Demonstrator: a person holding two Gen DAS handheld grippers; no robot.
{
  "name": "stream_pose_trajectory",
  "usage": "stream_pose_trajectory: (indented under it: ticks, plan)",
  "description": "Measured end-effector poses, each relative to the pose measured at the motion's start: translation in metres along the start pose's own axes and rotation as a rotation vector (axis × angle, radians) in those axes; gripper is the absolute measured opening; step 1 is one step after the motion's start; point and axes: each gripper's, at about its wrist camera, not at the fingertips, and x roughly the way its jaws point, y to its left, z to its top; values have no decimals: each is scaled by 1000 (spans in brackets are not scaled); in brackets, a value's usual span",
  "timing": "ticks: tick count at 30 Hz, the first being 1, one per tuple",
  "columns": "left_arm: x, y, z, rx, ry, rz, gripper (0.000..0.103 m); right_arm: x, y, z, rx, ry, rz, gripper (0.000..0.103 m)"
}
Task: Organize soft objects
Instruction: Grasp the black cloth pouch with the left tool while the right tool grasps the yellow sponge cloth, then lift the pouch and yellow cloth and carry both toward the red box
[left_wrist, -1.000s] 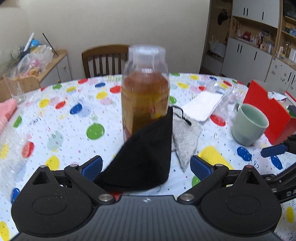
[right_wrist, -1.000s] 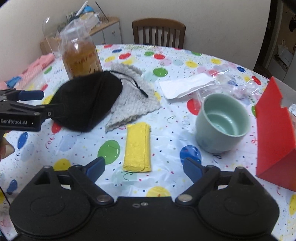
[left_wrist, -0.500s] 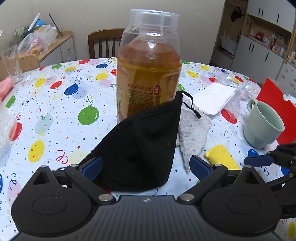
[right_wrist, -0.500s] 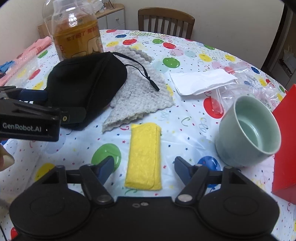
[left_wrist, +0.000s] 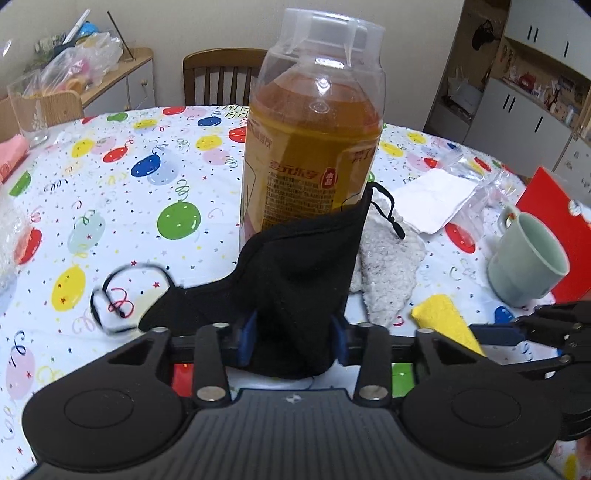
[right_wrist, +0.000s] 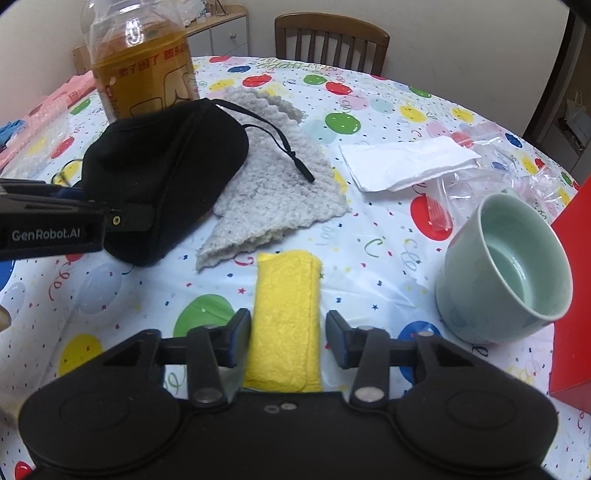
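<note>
**Two grippers, three soft pieces on the balloon-print table**

The left gripper (left_wrist: 293, 338) is clenched on one black face mask (left_wrist: 295, 280), its blue pads pressed against the fabric on both sides. The mask stands bunched up just in front of one tall bottle of amber drink (left_wrist: 314, 147), and one ear loop (left_wrist: 122, 295) trails on the tablecloth (left_wrist: 110, 184) to the left.

The right gripper (right_wrist: 288, 338) is lowered over one folded yellow cloth (right_wrist: 286, 317). Its fingers straddle the cloth closely, the left one at the cloth's edge and a thin gap showing at the right one; I cannot tell whether they grip it.

One grey knitted cloth (right_wrist: 280, 184) lies flat between the mask and the yellow cloth, partly under the mask, with the mask's second ear loop draped over it.

Elsewhere on the table: one pale green mug (right_wrist: 506, 269) to the right, one red box (right_wrist: 572, 295) beside it, one folded white tissue (right_wrist: 402, 164) and crumpled clear plastic bags (right_wrist: 495, 162) beyond. One wooden chair (right_wrist: 330, 42) stands at the far edge.
</note>
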Motion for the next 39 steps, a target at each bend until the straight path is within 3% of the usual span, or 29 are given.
stream_pose_trajectory:
  ticks: [4,12,23,39]
  plan:
    - [-7,-1,-1,-18,-10,3,31,-1,-2,0,9,-4,12,38]
    - [-24,-6,0,-20,-40,-18,13,-12,-5,-6,29,-35,23,37]
    - [-55,-27,1,-22,-98,-49,11,-56,-17,-14,82,-111,69,37]
    - [-97,-93,8,-11,-83,-155,8,-146,-75,-37,158,-223,74,37]
